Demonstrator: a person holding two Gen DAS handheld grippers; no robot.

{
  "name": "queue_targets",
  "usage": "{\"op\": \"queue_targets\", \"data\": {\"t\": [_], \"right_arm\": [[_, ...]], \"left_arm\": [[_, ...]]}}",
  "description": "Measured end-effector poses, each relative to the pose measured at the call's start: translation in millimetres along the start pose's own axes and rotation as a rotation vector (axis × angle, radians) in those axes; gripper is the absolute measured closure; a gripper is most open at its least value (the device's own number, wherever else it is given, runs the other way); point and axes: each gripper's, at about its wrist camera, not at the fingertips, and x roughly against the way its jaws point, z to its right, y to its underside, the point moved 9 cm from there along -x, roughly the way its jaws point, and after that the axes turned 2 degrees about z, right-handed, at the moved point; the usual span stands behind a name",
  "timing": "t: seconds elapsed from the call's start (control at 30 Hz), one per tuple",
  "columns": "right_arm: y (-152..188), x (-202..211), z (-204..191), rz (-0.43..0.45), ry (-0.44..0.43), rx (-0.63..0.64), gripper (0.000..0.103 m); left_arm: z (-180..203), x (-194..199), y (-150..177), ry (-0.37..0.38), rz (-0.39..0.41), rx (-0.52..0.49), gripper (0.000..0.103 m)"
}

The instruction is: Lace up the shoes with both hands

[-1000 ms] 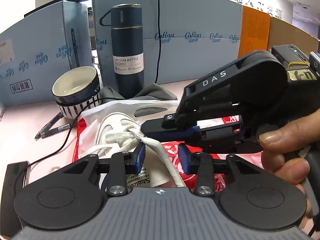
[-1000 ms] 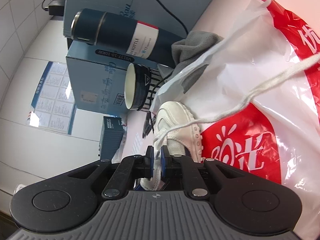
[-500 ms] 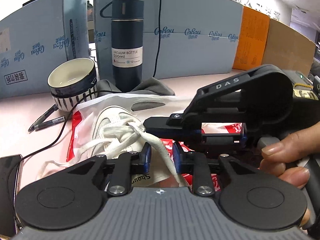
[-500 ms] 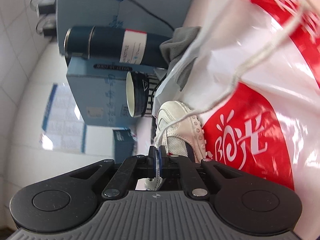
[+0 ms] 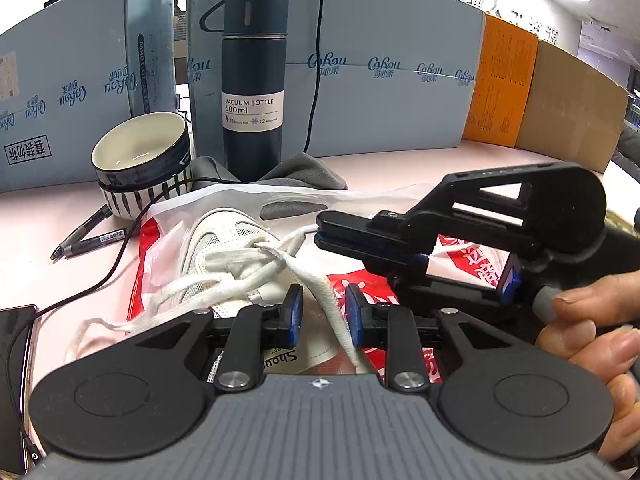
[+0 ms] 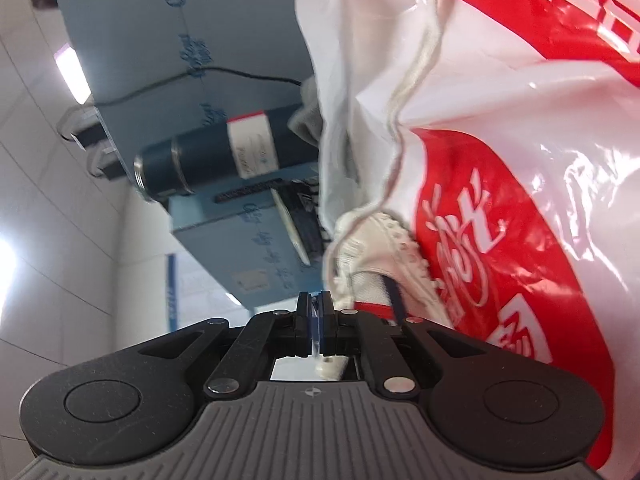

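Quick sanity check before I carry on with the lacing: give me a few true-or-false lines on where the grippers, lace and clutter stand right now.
1. The white shoe lies on a red and white plastic bag. True.
2. The right gripper stands wide open. False: its jaws are shut on the lace.
3. A lace strand passes between the left gripper fingers. True.
4. The vacuum bottle lies on its side. False: it stands upright.
5. The bowl holds soup. False: it looks empty.
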Motion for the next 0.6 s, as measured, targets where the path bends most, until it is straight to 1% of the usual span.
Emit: {"op": "queue_targets", "data": {"t": [0.07,0.17,0.2,0.23,0.43,0.6], "right_arm": [[-1.1,-0.4,-6.3,0.000,0.017,0.054,0.099],[-0.3,-4.2,-18.7,-0.010,0.051,0.162,0.094],[0.6,-5.3,-21.6,-0.014,0.057,0.185,0.089],[1.6,-6.5,-22.8,-0.018,0.066,0.199,0.087],[4.6,-14.3,-21.4,-0.028,0.122,0.248,0.087],[7.5,-18.2,-18.1,-0.041,0.133,0.268,0.087]], "left_arm": [[1.6,0.2,-0.2,-0.007,0.001,-0.015,0.081],[3.3,0.5,-0.4,-0.013,0.000,-0.036,0.081],[3.7,0.6,-0.4,-0.014,0.000,-0.041,0.081],[3.6,0.6,-0.4,-0.014,0.000,-0.044,0.081],[4.8,0.9,-0.6,-0.016,-0.002,-0.071,0.081],[5.4,-0.3,0.0,-0.011,-0.010,-0.080,0.079]]}}
